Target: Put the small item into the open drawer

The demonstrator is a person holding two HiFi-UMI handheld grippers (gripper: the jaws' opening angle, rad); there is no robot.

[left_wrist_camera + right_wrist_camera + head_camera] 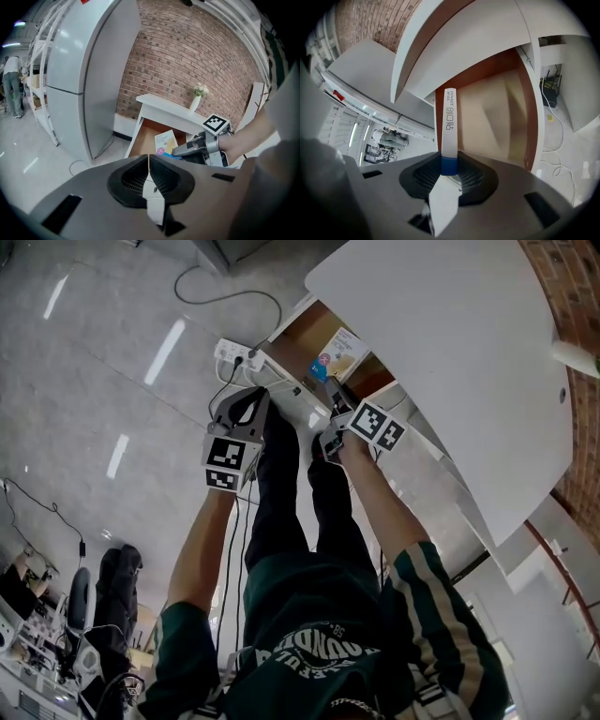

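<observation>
The slim white cardboard carton (449,123) has a blue end and blue lettering. The open wooden drawer (501,117) is tan inside with red-brown walls. The marker cube (225,463) at the head view's left is patterned in black and white squares.

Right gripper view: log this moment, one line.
right gripper: shut on white pack | left gripper: shut, empty | drawer: open

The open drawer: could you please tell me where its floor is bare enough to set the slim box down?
The drawer floor is bare between its left wall and the booklet, as the left gripper view shows. It is crowded on the booklet's other side, where the right gripper holds the slim box.
</observation>
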